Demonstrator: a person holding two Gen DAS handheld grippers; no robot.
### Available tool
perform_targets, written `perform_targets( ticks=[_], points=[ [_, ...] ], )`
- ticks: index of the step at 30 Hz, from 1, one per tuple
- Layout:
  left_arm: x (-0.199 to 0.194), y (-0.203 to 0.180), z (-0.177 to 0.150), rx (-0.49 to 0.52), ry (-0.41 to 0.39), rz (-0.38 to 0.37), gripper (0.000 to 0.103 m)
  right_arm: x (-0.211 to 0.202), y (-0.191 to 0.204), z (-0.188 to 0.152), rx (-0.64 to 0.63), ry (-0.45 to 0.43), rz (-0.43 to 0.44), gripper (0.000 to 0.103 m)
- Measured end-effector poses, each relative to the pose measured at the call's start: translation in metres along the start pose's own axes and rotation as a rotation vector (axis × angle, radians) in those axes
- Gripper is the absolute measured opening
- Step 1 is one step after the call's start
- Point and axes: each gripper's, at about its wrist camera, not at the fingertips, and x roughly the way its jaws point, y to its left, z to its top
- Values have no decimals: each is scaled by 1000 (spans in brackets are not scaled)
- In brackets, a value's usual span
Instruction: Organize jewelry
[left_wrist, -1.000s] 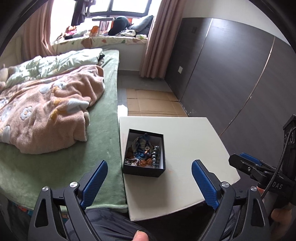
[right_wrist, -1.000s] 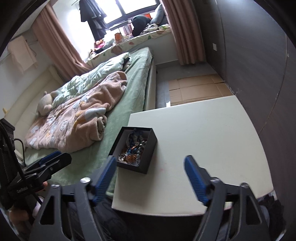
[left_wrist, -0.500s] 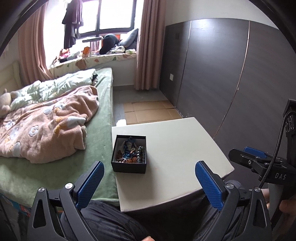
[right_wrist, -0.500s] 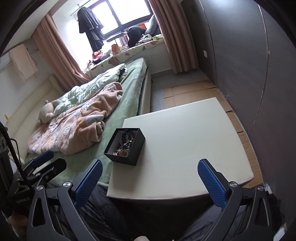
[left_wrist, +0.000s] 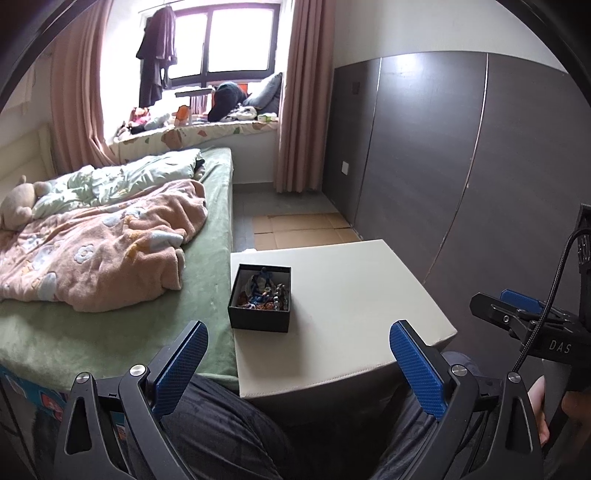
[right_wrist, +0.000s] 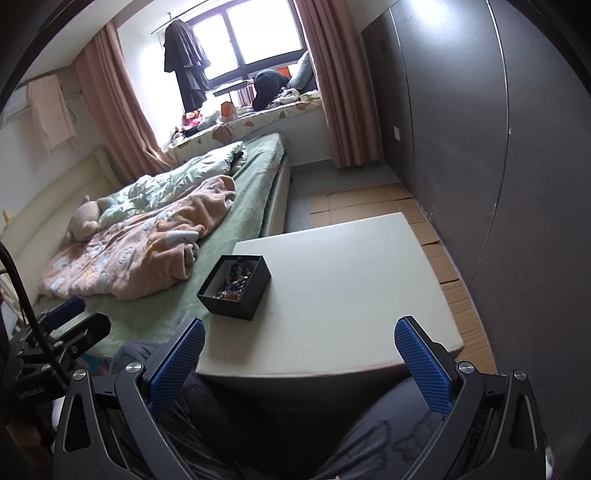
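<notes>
Both wrist views look forward and down from behind the near edge of the surface (left_wrist: 351, 295), well back; the right view sits further right. Both share the black box (right_wrist: 236, 291), bed (left_wrist: 110, 314) and, seemingly, the window.

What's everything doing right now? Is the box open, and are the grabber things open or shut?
black box: lid off, open at the top, standing on the table's left edge
jewelry: piled in a tangle inside the box
white table: bare except for the box
left gripper: open, nothing between its jaws
right gripper: open, nothing between its jaws
curtains: drawn aside
</notes>
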Motion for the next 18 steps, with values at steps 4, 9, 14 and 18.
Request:
perform_targets(
  ticks=[4,9,14,18],
  points=[
    [-8,-1,-5,-4,-13,-1,99,-10,1,-8,-10,-24,-11,103],
    [-13,-3,-8,2,-25,-2,99,-20,6,-15,-27,-41,2,103],
    [-18,-5,-8,9,-37,-1,99,-27,9,-17,-33,-55,12,103],
    [-21,-7,-8,15,-46,0,99,-31,10,-17,-35,-67,17,103]
  ],
)
